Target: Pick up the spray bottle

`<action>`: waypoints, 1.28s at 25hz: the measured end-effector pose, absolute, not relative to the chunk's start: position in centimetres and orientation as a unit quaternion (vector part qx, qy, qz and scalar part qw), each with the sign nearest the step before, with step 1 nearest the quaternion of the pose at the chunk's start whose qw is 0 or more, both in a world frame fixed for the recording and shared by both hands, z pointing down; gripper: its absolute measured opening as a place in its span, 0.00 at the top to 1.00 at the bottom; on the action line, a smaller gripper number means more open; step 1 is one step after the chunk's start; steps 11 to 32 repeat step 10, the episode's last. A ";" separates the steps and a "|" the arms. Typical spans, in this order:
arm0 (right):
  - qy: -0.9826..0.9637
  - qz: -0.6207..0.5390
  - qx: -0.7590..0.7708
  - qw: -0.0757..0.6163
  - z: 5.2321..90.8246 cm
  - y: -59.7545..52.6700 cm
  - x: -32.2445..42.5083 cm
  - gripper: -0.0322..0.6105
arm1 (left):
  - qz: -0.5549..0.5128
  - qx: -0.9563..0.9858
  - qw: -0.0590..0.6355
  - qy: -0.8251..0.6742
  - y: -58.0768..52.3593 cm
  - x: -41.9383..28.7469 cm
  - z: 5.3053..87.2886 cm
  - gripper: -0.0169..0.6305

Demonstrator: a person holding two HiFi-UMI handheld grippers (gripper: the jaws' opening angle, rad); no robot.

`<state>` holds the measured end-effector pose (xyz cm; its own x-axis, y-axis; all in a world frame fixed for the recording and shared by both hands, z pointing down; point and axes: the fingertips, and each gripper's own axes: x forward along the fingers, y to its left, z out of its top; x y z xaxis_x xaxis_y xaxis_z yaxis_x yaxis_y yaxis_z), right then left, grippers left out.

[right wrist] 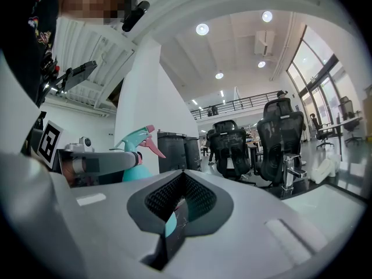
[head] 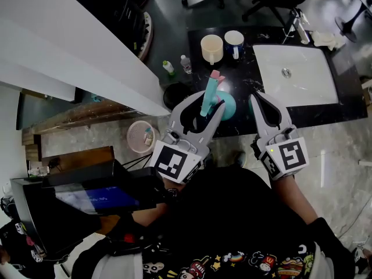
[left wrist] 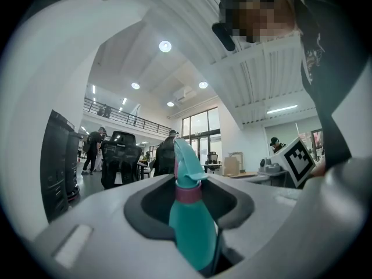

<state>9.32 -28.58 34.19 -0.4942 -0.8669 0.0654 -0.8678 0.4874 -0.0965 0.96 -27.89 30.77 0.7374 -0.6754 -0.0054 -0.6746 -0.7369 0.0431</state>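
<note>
In the head view, a pink basket [head: 141,137] sits on the floor at about 9 o'clock from the grippers, its contents too small to make out. Just right of it the left gripper [head: 204,108] reaches toward the black bench [head: 256,34], its jaws closed on the teal spray bottle [head: 207,95]. The left gripper view shows the two pads pressed against the bottle's body below its pink collar, with the nozzle head standing clear above them. The bottle leans toward 1 o'clock with its pink trigger uppermost. Its round base shows past the jaws near the bench's front edge, but whether it touches the bench I cannot tell. At 12 o'clock from the bottle stand a cream cup [head: 212,48] and, just beside it, a white cup [head: 234,42] with a dark inside. At 3 o'clock from the bottle the right gripper [head: 256,100] hangs apart from it. In the right gripper view its jaws are together with only a thin slit between the ribbed pads, and nothing is gripped; a teal sliver in that slit is probably the bottle beyond. A white sink [head: 308,92] is set in the bench at 2 o'clock, its tap partly cut off.
</note>
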 end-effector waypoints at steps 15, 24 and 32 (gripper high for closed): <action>-0.862 0.054 0.504 0.005 34.1 -28.3 9.2 0.91 | -0.027 0.933 0.004 -0.359 -27.8 0.9 31.2 0.75; -0.862 0.054 0.504 0.005 34.1 -28.3 9.2 0.91 | -0.027 0.933 0.004 -0.359 -27.8 0.9 31.2 0.75; -0.862 0.054 0.504 0.005 34.1 -28.3 9.2 0.91 | -0.027 0.933 0.004 -0.359 -27.8 0.9 31.2 0.75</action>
